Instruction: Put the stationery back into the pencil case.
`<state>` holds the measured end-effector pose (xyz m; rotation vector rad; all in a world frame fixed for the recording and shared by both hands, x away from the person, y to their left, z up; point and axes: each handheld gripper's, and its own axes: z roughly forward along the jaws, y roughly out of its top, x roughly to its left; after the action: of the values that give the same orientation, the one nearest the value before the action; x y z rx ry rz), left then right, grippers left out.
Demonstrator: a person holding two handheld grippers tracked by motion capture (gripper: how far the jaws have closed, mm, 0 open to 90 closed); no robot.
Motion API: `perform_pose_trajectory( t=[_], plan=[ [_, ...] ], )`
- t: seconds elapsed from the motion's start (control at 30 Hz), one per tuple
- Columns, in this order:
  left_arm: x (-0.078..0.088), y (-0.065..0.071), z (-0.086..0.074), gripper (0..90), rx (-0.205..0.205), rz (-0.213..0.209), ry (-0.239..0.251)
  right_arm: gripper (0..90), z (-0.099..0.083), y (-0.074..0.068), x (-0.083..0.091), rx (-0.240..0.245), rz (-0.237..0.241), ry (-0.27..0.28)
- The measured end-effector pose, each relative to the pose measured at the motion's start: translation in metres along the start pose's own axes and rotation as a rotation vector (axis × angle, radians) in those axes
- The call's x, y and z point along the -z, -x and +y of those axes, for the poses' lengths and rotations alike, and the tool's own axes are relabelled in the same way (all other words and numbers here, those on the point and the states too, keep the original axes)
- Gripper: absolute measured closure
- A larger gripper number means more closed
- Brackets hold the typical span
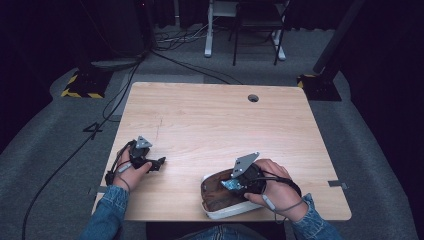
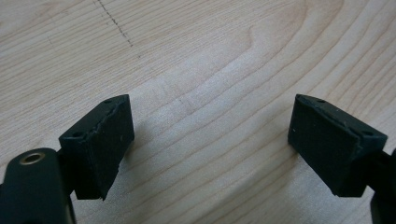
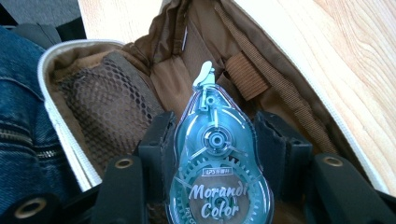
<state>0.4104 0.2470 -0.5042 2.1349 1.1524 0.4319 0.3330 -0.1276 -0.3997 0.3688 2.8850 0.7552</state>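
A teal see-through correction tape dispenser (image 3: 215, 163) marked "Morandi Color" is clamped between the pads of my right gripper (image 3: 215, 142). It hangs, white tip first, over the brown lining of an open white pencil case (image 3: 60, 126). From above, the right gripper (image 1: 239, 184) and dispenser (image 1: 230, 185) sit over the case (image 1: 226, 209) at the table's near edge. My left gripper (image 1: 159, 164) rests on the wood at the left, its jaws wide apart with only bare table (image 2: 210, 121) between them.
The pencil case holds a mesh pocket (image 3: 102, 112) and a brown elastic loop (image 3: 247, 74). A cable hole (image 1: 253, 98) sits at the far side of the wooden table (image 1: 215, 120). Denim sleeves and a lap lie at the near edge.
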Motion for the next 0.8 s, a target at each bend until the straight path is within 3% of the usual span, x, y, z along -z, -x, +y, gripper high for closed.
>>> perform_pose_trajectory(
  t=[0.27,0.33,0.4,0.8],
  plan=[
    [0.000,0.000,0.000,14.7,-0.002,-0.001,-0.001,49.9,-0.001,0.003,-0.003,0.023,-0.007,-0.007],
    [0.000,0.000,0.000,14.7,-0.002,-0.002,-0.001,47.6,-0.002,0.004,-0.005,0.015,0.011,-0.014],
    [0.000,0.000,0.000,14.6,-0.002,-0.002,0.000,41.0,-0.003,0.004,-0.006,0.010,0.011,0.011],
    [0.000,0.000,0.000,14.7,0.000,-0.001,0.001,39.8,-0.002,0.004,0.005,-0.013,0.004,0.063]
  ],
)
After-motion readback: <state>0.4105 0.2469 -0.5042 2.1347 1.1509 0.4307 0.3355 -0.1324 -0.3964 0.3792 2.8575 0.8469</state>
